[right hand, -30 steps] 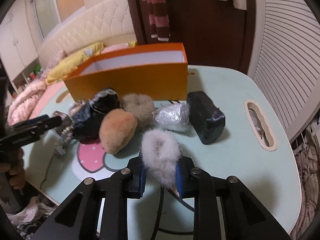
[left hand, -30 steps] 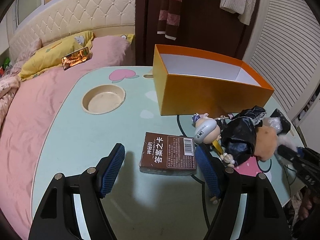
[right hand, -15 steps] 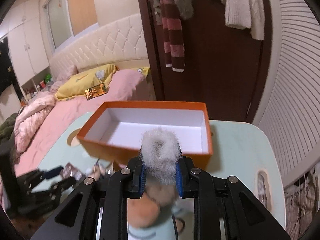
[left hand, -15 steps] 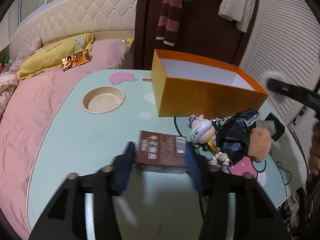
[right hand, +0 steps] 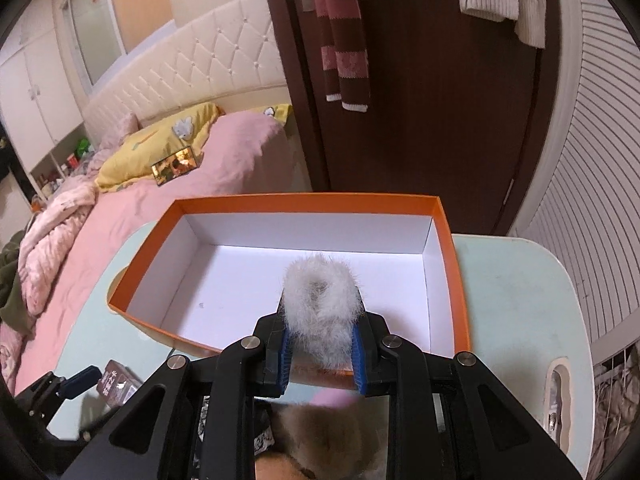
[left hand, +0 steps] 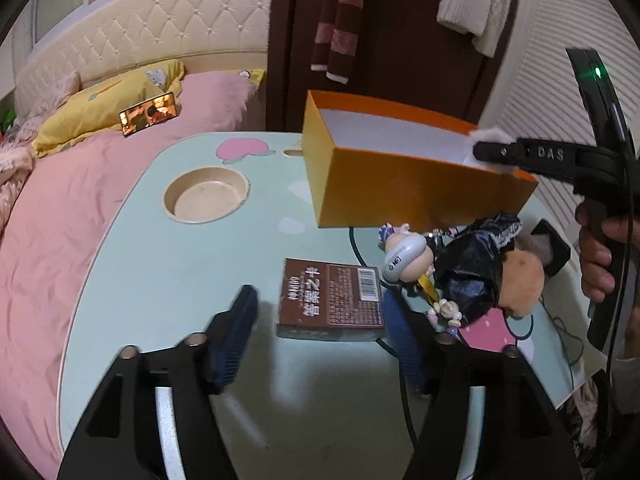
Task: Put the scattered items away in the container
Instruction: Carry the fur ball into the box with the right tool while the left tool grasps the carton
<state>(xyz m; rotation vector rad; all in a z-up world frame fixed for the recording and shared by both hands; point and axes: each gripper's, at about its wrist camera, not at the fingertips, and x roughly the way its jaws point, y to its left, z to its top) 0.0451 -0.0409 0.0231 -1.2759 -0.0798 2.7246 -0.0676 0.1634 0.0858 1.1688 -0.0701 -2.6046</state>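
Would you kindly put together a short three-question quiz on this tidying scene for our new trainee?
1. True or false: the orange box already holds several items.
2. Multiple choice: what do the right tongs grip? A) the brown card box B) a white fluffy scrunchie C) the figurine
3. Fill in: the left tongs are open around the ______, which lies on the table.

Key
1. False: only its bare white floor shows.
2. B: the white fluffy scrunchie is pinched above the box.
3. brown card box, with the figurine to its right.
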